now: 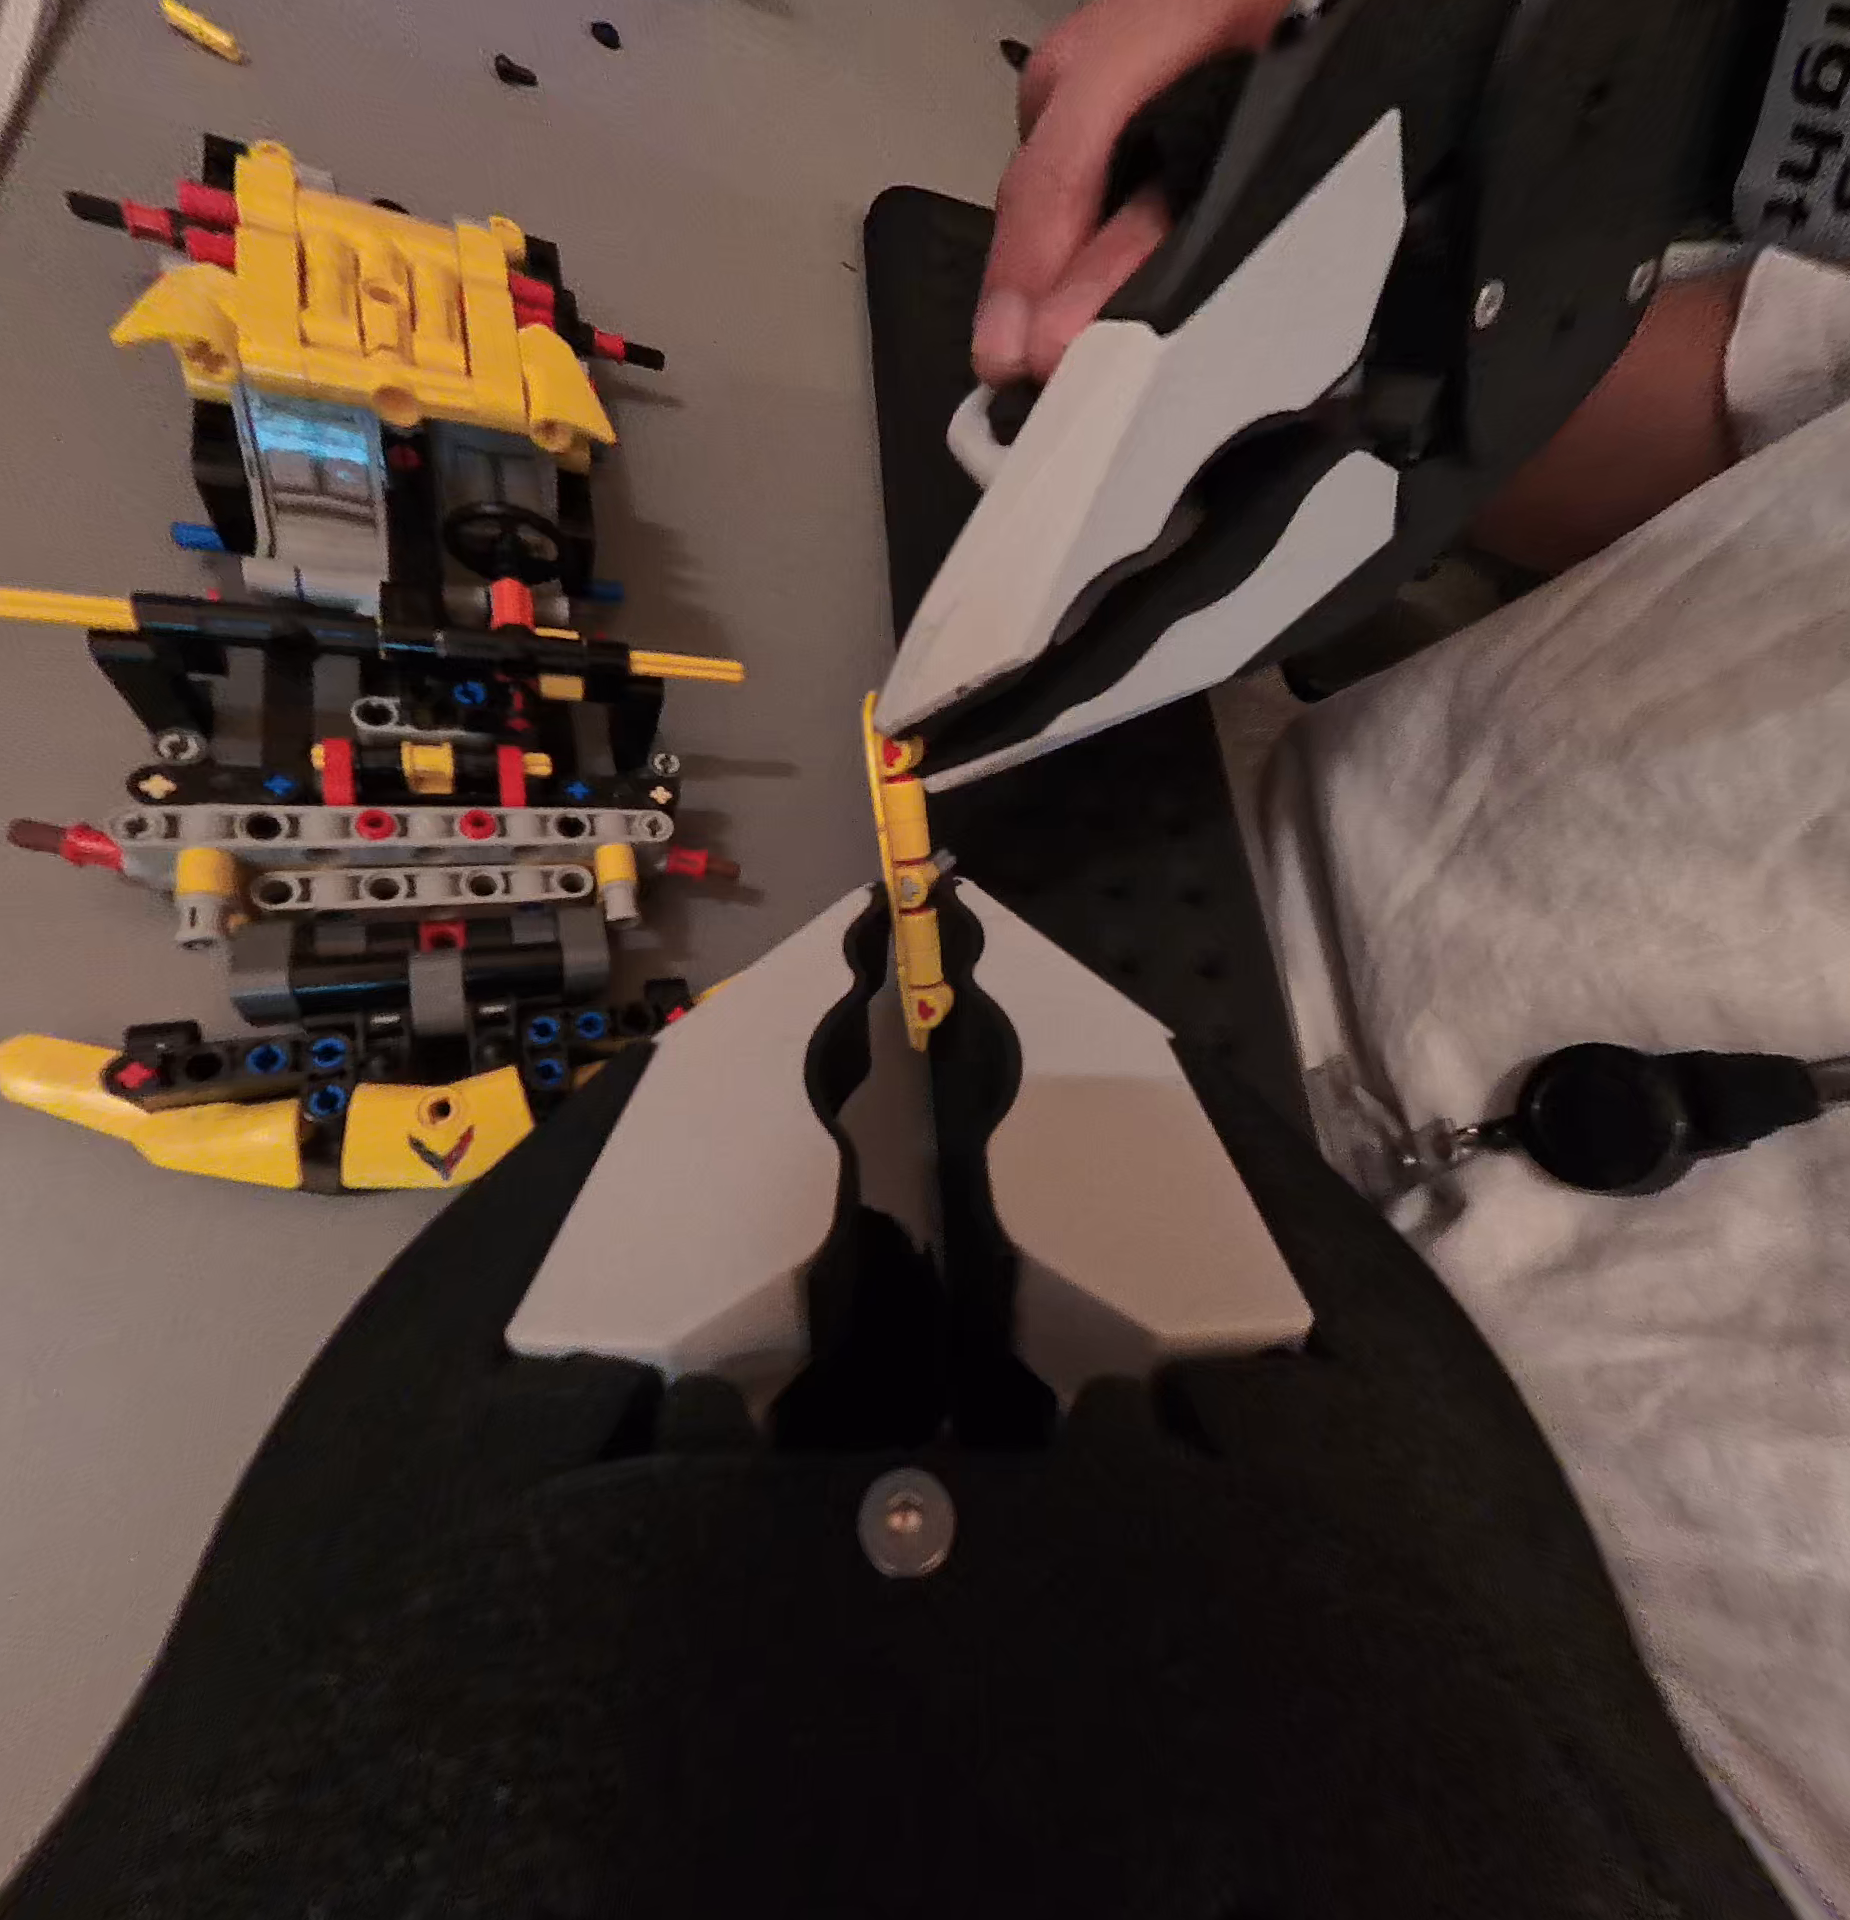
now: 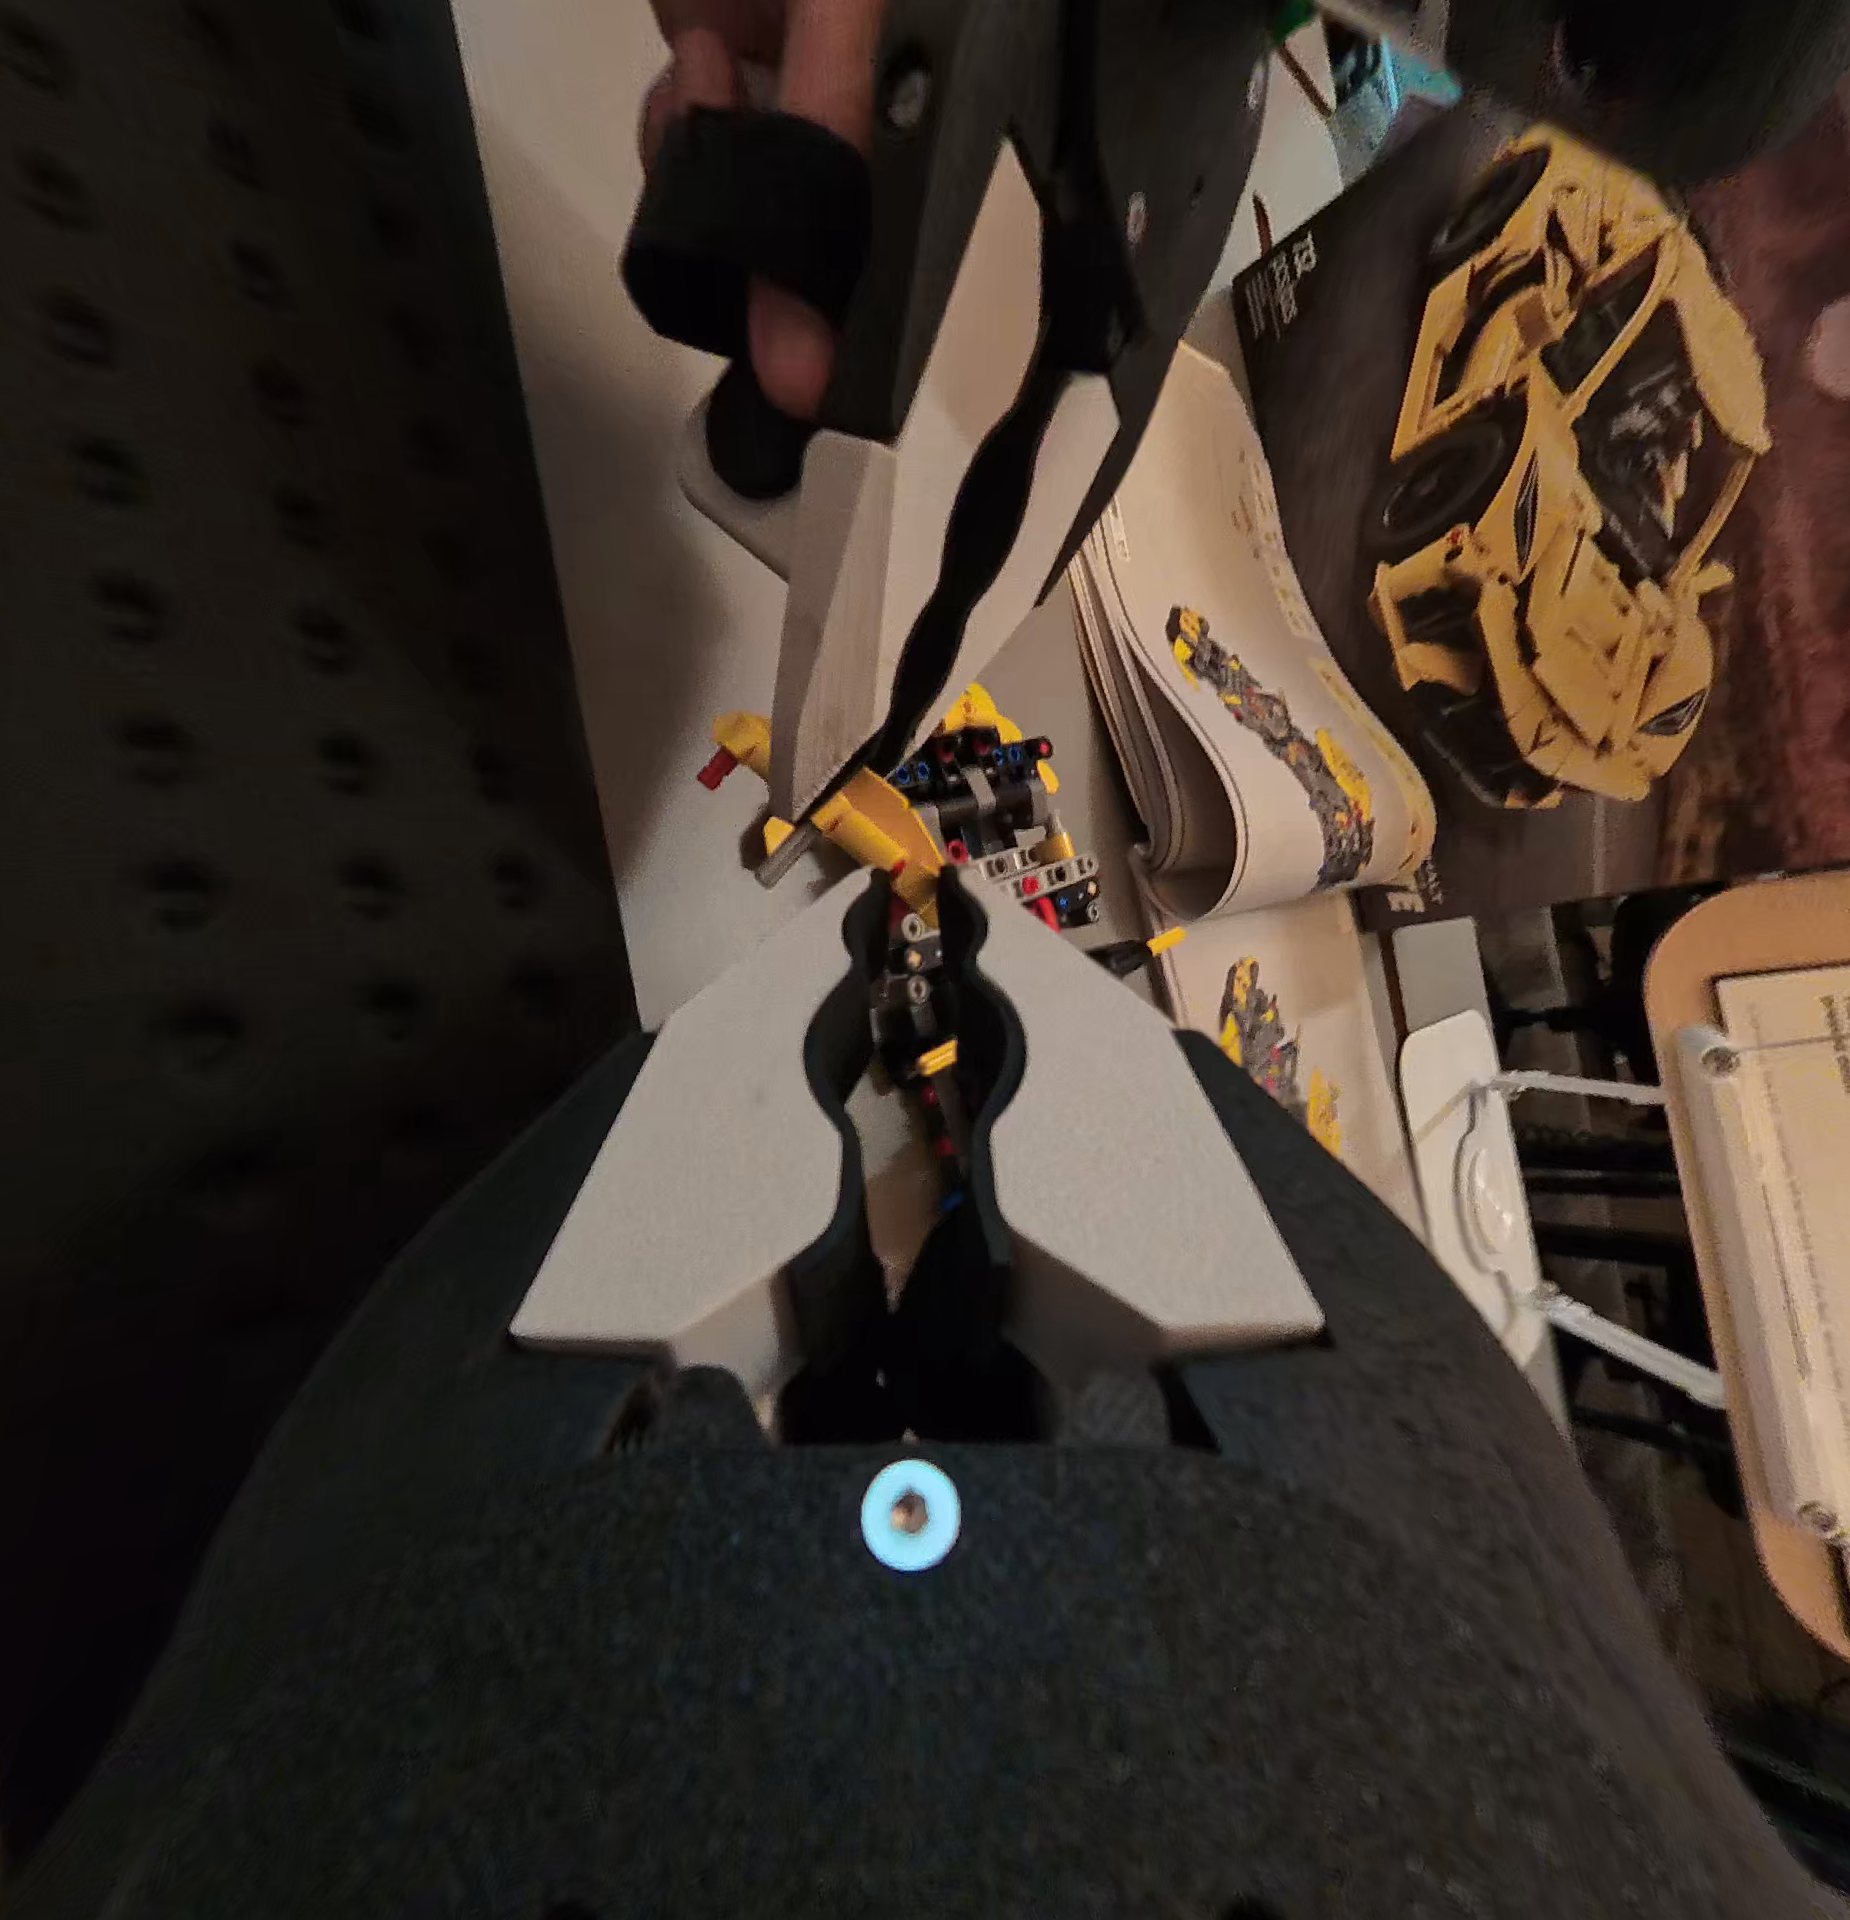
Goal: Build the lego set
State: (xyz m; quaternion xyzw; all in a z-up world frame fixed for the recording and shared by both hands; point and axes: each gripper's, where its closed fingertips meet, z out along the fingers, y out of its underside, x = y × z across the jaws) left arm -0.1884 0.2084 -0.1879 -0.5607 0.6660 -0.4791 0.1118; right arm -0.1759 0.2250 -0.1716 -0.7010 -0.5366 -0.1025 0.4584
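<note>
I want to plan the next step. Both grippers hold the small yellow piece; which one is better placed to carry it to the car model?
Probably the left gripper. It is shut on the yellow piece around its lower half, and the car model lies on its side. The right gripper pinches only the top end.

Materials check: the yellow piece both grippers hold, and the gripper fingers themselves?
Yellow piece: looks like glossy moulded plastic, with sharp edges and highlights. Left gripper fingers: matte pale grey shells, probably printed plastic, lined with wavy black pads that seem rubbery or foam. Right gripper looks the same.

Pale grey fingers (image 1: 692, 1143), black wavy pads.
</note>
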